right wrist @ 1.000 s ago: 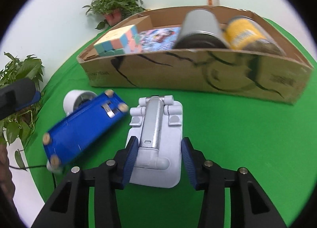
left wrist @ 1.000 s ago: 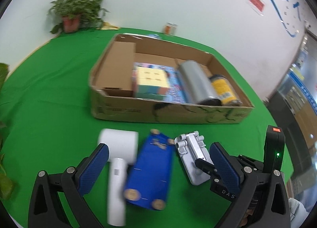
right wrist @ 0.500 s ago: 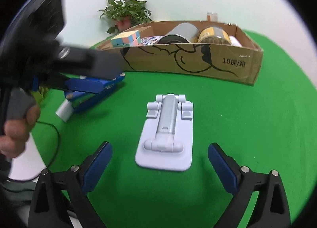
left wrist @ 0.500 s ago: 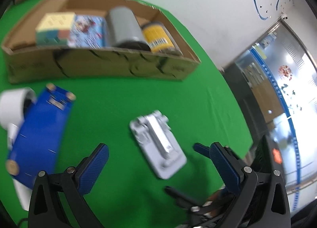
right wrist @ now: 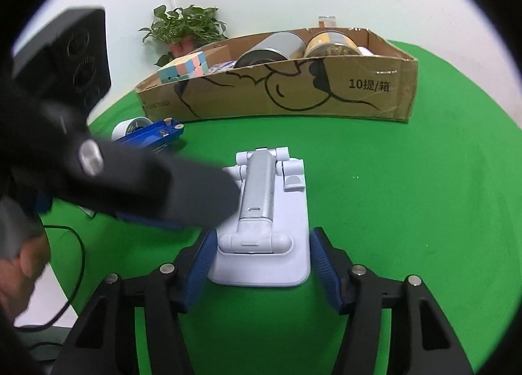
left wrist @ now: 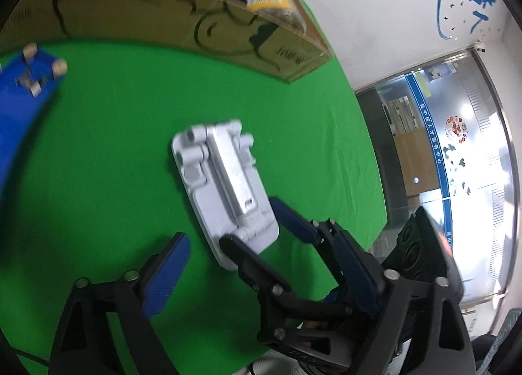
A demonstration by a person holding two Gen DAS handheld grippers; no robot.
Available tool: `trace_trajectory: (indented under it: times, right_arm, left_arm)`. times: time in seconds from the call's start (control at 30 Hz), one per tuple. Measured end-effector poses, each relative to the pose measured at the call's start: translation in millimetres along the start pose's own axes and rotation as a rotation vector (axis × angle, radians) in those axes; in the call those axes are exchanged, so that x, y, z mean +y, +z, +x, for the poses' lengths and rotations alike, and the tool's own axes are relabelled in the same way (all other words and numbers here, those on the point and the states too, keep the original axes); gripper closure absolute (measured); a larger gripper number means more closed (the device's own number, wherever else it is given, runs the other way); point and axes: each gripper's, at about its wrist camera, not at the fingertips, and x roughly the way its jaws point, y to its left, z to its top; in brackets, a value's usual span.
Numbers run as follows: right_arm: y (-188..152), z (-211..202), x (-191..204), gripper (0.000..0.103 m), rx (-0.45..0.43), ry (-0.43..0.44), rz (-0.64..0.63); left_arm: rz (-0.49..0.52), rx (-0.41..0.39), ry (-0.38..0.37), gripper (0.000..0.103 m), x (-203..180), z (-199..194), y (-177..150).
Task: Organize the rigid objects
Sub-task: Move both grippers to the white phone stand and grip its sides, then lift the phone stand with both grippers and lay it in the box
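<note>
A pale grey folding phone stand (right wrist: 264,221) lies flat on the green cloth; it also shows in the left wrist view (left wrist: 225,186). My right gripper (right wrist: 262,261) is open, its blue pads on either side of the stand's near end, very close to its edges. My left gripper (left wrist: 257,264) is open just left of the stand, and one of its fingers (right wrist: 156,192) crosses the stand's left side in the right wrist view. The cardboard box (right wrist: 326,91) behind holds a pastel cube (right wrist: 184,67), a grey can (right wrist: 270,49) and a yellow can (right wrist: 332,44).
A blue flat object (right wrist: 153,135) lies over a white hair dryer (right wrist: 130,125) at the left, near the box's front wall; the blue object also shows in the left wrist view (left wrist: 23,97). A potted plant (right wrist: 186,29) stands behind the box. A black cable (right wrist: 71,277) hangs off the table's left edge.
My right gripper moved forward and narrowed from wide open so its pads flank the stand's near end. My left gripper swung right and down, closer to the stand.
</note>
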Motion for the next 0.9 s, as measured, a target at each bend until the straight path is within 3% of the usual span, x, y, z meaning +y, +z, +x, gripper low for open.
trace_trajectory:
  times: [0.07, 0.37, 0.43, 0.57, 0.9]
  right_arm:
    - [0, 0, 0, 0.045, 0.002, -0.001, 0.006]
    - [4, -2, -9, 0.046, 0.047, 0.087, 0.148]
    - [6, -1, -13, 0.046, 0.055, 0.11, 0.187]
    - [7, 0, -17, 0.046, 0.072, 0.148, 0.245]
    - [9, 2, -11, 0.047, 0.094, 0.137, 0.242]
  left_arm:
    - [-0.021, 0.038, -0.01, 0.026, 3, 11, -4]
    - [-0.041, 0.0, -0.028, 0.031, 2, 18, -10]
    - [-0.041, -0.003, -0.018, 0.042, 3, 19, -9]
    - [-0.068, -0.013, -0.045, 0.042, 10, 16, -8]
    - [-0.06, -0.033, -0.037, 0.044, 14, 8, -9]
